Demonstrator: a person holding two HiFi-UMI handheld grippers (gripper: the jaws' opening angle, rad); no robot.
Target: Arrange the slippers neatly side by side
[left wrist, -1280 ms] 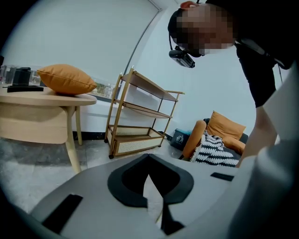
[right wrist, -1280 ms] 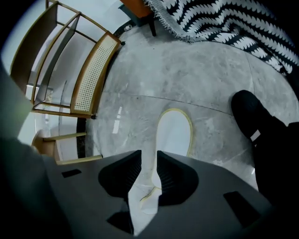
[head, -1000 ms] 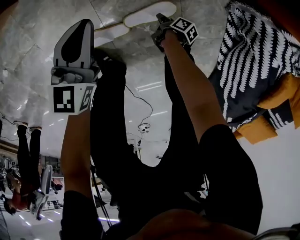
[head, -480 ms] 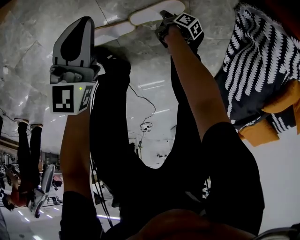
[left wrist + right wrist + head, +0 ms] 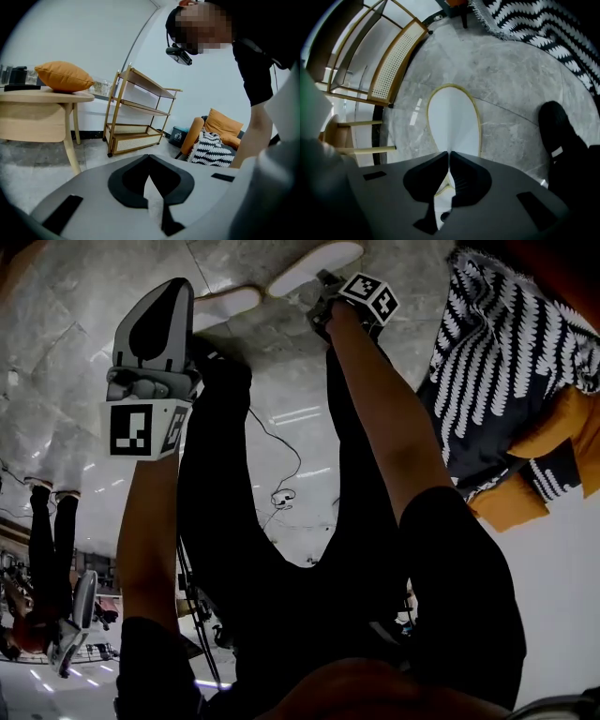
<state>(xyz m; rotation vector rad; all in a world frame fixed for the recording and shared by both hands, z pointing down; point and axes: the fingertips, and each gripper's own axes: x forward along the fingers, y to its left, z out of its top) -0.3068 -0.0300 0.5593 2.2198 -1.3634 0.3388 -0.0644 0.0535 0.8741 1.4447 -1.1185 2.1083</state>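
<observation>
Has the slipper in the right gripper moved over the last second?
Yes. In the head view the held slipper has shifted right, opening a small gap from the other slipper on the floor.

Your right gripper (image 5: 449,154) has its jaws pinched on the near rim of the white flat-soled slipper (image 5: 453,117). The second white slipper (image 5: 225,304) lies on the grey marble floor (image 5: 56,306) to its left, apart from it. Your black shoe (image 5: 562,140) stands beside the held slipper. Your left gripper (image 5: 149,157), jaws together on nothing, is left of both slippers. The black-and-white patterned blanket (image 5: 506,352) lies to the right. An orange cushion (image 5: 63,76) rests on the round wooden table (image 5: 42,99), and the wooden three-shelf rack (image 5: 140,112) stands between table and blanket.
</observation>
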